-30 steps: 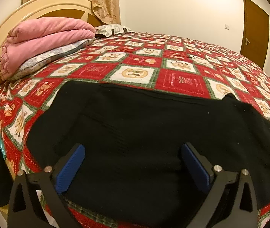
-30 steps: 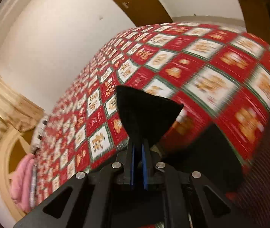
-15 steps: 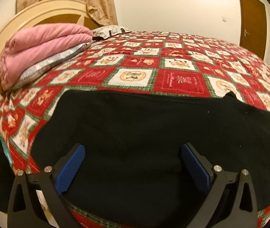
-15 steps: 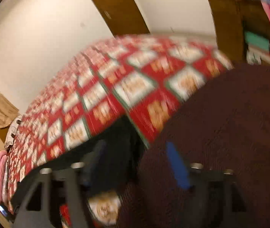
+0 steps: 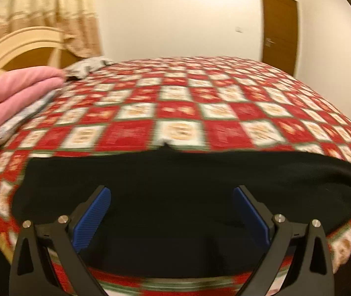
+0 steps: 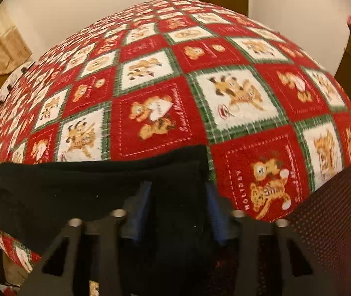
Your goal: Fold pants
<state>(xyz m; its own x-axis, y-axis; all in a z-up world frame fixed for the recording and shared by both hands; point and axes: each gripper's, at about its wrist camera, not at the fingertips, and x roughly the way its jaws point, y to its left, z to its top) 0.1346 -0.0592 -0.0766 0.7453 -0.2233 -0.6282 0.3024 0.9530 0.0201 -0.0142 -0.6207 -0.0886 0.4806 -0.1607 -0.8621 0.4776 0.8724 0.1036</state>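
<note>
The black pants [image 5: 175, 180] lie spread along the near edge of the bed, on a red, white and green patchwork quilt [image 5: 183, 103]. My left gripper [image 5: 173, 209] is open, its blue pads wide apart just above the pants and holding nothing. In the right wrist view the pants [image 6: 76, 185] stretch off to the left, and their end lies between the blue pads of my right gripper [image 6: 178, 202]. The right jaws stand partly open around that end, not closed on it.
A folded pink blanket [image 5: 10, 96] on a pillow lies at the head of the bed, by a cream headboard [image 5: 15, 46]. A brown door [image 5: 279, 29] is on the far wall. A dark maroon mesh surface [image 6: 336, 222] fills the right wrist view's lower right.
My right gripper was shut on the pants end a second ago; it has opened and swung round to face the bed. The left view has shifted right along the pants.
</note>
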